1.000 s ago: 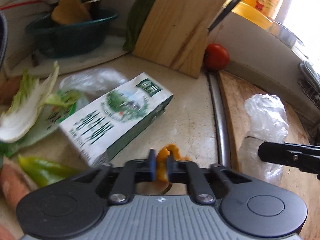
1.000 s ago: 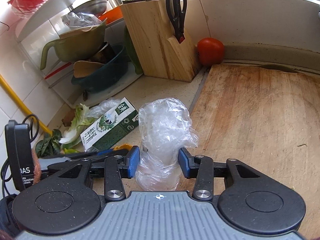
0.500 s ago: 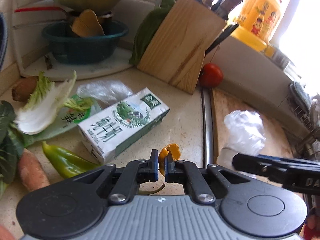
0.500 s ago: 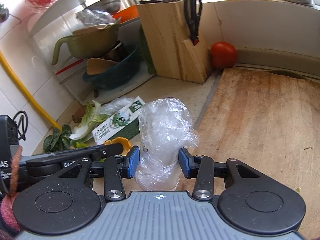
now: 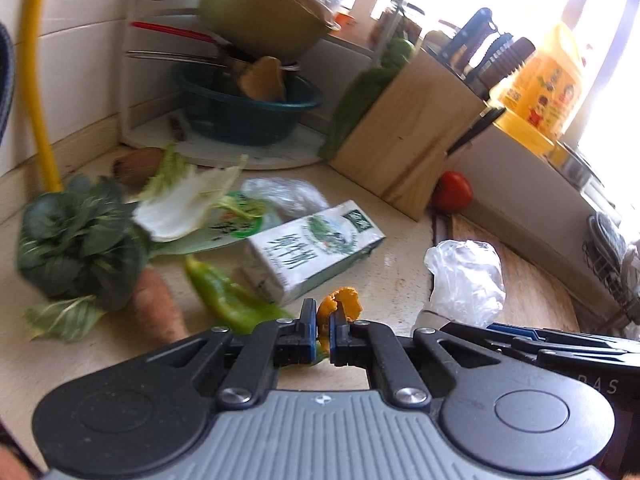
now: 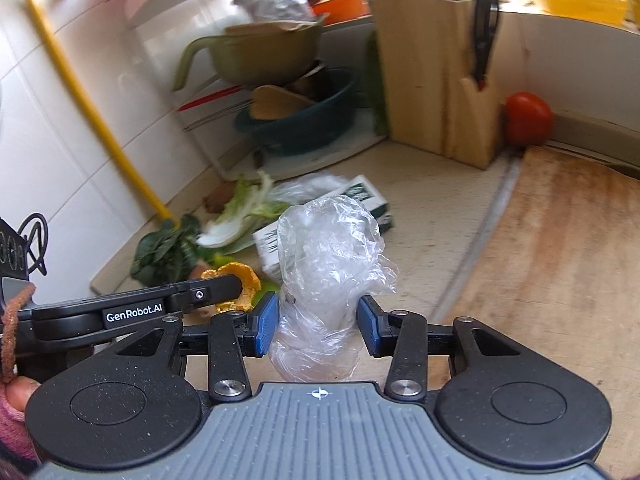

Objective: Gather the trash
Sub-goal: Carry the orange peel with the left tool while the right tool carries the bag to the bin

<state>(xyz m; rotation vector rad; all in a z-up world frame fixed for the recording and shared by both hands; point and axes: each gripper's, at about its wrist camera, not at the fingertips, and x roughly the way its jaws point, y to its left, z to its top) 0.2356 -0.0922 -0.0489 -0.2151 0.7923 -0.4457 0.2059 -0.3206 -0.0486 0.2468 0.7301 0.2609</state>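
My left gripper (image 5: 323,330) is shut on a curled orange peel (image 5: 340,300), held above the counter; the same orange peel (image 6: 236,284) shows in the right wrist view beside the left gripper's finger. My right gripper (image 6: 317,326) is shut on a crumpled clear plastic bag (image 6: 328,256), which also shows in the left wrist view as the plastic bag (image 5: 466,280) at the right. A green-and-white carton (image 5: 312,248) lies on its side on the counter, with another clear plastic wrap (image 5: 284,196) behind it.
Leafy greens (image 5: 76,240), cabbage leaf (image 5: 188,200), green pepper (image 5: 228,296) and carrot (image 5: 158,308) lie at left. A knife block (image 5: 408,136), tomato (image 5: 452,196), teal basin (image 5: 244,108) and wooden cutting board (image 6: 560,248) stand around. A sink rack (image 5: 608,264) is at the far right.
Both grippers have risen and drawn back from the counter, carrying the peel and the bag. The views have swung left, showing more of the greens and the tiled wall.
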